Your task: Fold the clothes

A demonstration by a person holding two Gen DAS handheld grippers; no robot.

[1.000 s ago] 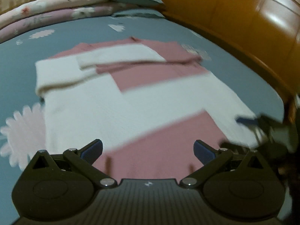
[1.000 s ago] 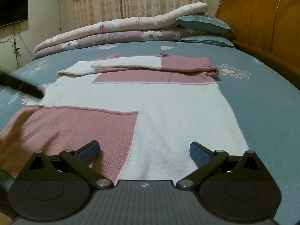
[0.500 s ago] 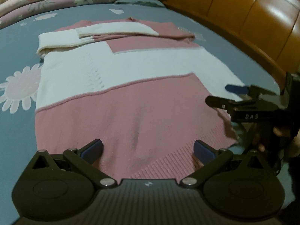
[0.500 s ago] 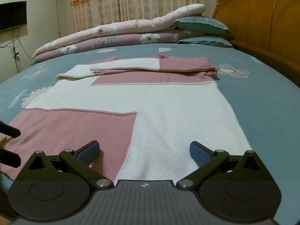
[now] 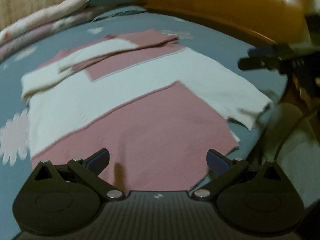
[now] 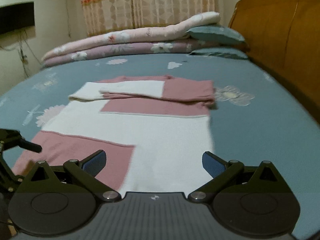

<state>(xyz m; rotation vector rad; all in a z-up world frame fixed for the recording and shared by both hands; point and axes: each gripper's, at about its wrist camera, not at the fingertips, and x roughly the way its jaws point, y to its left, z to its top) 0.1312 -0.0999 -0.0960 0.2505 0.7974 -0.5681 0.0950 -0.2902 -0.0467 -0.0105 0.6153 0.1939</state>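
Your jaws stand wide apart and empty on both the left gripper [image 5: 158, 158] and right gripper [image 6: 154, 161], poised over the sweater's [image 6: 140, 136] near hem on the bed [image 6: 260, 120]. Pinch each hem corner squarely, then lift both evenly toward the folded sleeves [image 6: 152, 90].

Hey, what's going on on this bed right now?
A person is folding a pink and white sweater on a blue flowered bed, with a gripper in each hand. The sleeves are already folded across the top. Both the left gripper and right gripper are open at the near hem, holding nothing.
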